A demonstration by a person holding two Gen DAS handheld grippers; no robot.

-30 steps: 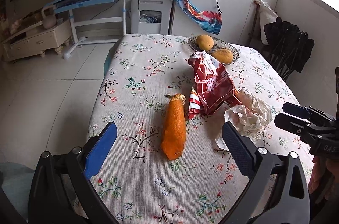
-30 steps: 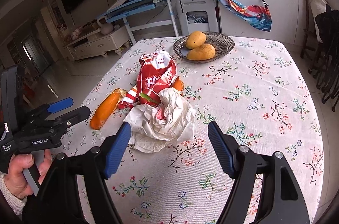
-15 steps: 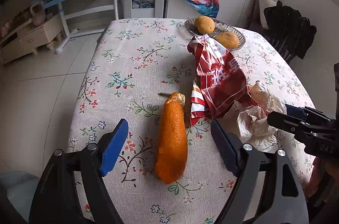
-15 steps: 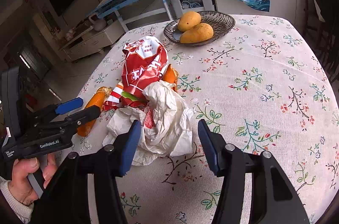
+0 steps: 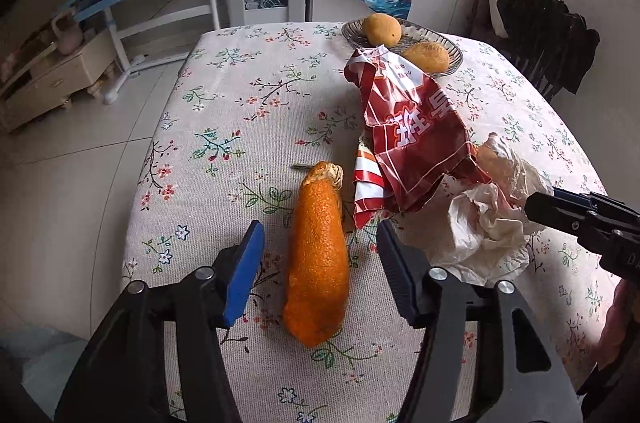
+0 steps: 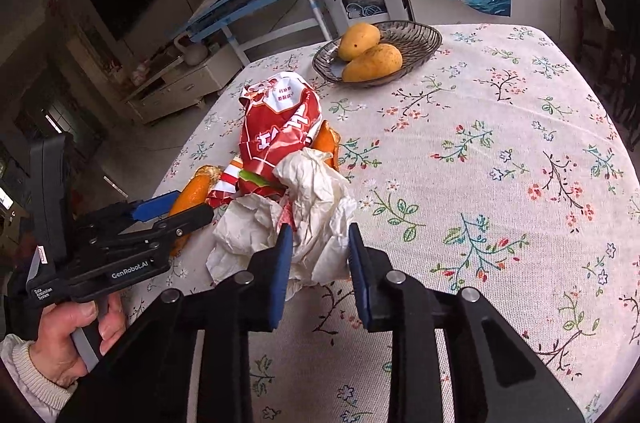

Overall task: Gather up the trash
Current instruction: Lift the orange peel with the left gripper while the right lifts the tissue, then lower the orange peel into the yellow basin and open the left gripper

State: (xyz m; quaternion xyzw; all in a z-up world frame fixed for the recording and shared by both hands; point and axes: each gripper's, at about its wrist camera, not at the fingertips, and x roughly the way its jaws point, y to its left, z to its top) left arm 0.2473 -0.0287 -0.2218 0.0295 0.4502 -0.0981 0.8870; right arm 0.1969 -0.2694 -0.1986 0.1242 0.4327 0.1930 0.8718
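Your left gripper [image 5: 320,255] closing around the orange peel [image 5: 318,259] — long axis pointing away, pads not touching, right gripper [image 6: 316,255] closing on crumpled paper [image 6: 308,207], flowered tablecloth [image 6: 500,143], tiled living room.

tablecloth [image 5: 224,127]: matt woven cloth, flower-printed | orange peel [image 5: 318,263]: rough, pitted | red snack bag [image 5: 412,139]: glossy crinkled plastic | white wrapper [image 6: 316,207]: crumpled matt paper | fruit basket [image 6: 420,41]: wire mesh

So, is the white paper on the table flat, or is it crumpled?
Crumpled. The white paper lies bunched, with deep creases and raised folds, against the red snack bag. The right gripper is closing around its near edge.
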